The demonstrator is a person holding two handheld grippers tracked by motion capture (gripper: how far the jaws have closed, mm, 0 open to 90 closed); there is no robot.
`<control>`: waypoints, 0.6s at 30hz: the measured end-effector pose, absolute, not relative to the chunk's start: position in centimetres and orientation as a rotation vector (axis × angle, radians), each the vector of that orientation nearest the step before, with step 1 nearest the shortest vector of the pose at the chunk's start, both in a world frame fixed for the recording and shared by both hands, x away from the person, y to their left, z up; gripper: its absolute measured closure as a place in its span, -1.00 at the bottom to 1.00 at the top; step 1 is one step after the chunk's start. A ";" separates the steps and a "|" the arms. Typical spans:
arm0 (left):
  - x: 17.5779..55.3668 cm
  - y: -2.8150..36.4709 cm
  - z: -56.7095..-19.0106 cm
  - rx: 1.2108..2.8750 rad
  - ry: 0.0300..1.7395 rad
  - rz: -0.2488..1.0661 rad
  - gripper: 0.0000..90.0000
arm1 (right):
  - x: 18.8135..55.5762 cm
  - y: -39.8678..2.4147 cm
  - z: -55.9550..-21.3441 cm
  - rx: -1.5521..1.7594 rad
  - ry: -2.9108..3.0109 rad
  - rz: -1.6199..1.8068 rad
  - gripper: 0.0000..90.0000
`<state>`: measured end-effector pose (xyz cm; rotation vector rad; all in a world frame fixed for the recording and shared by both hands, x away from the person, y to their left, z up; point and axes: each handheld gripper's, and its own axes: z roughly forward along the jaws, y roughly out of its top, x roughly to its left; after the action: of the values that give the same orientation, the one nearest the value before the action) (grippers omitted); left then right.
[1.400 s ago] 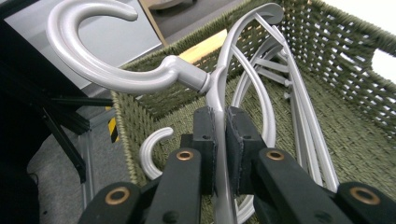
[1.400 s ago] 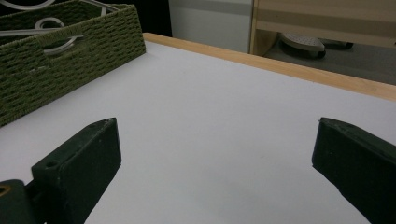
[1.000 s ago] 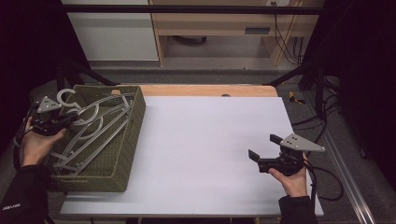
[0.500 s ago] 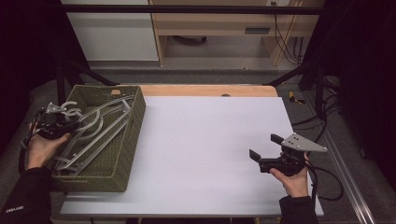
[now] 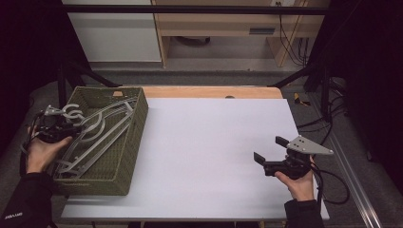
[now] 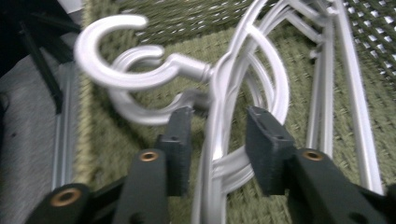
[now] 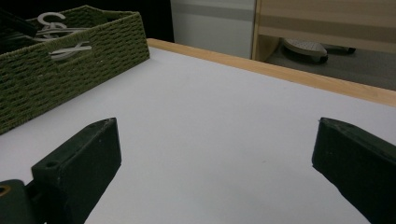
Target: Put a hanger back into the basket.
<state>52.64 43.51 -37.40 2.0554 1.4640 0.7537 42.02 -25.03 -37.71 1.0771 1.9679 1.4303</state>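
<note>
Vs a sec ago: left tool point(image 5: 53, 127) shifted up along left rim of green woven basket point(image 5: 124, 161) at frame left, now jaws part-open astride neck of top silver hanger point(image 6: 224, 84), not yet clamped – prob. lining up a grab to lift it out. Count: 1 basket, at least 2 hangers by hooks (exact no. can't tell), 2 tools. Right tool point(image 5: 274, 154) idle over white tabletop point(image 5: 209, 142) lower right, jaws wide, empty.

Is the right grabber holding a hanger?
No, the right gripper has its jaws wide apart over the bare white table, with nothing between them.
</note>
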 end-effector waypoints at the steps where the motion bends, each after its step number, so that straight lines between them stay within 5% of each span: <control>1: 52.4 43.6 -37.4 2.057 1.470 0.765 0.28 | 42.0 -25.0 -37.7 1.085 1.964 1.436 -0.96; 7: 51.6 43.8 -37.9 2.115 1.525 0.739 0.45 | 42.0 -25.0 -37.6 1.082 1.964 1.433 -0.96; 11: 51.4 44.3 -38.1 2.054 1.539 0.677 0.99 | 42.0 -25.0 -37.7 1.073 1.968 1.428 -0.96; 15: 51.6 43.7 -37.9 2.075 1.523 0.650 0.99 | 42.0 -25.0 -37.7 1.070 1.973 1.426 -0.96; 18: 51.4 43.1 -37.8 2.049 1.504 0.698 0.73 | 42.0 -25.1 -37.6 1.075 1.964 1.431 -0.96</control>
<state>51.37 43.05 -37.80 2.0485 1.5036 0.6976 41.95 -25.08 -37.62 1.0746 1.9636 1.4314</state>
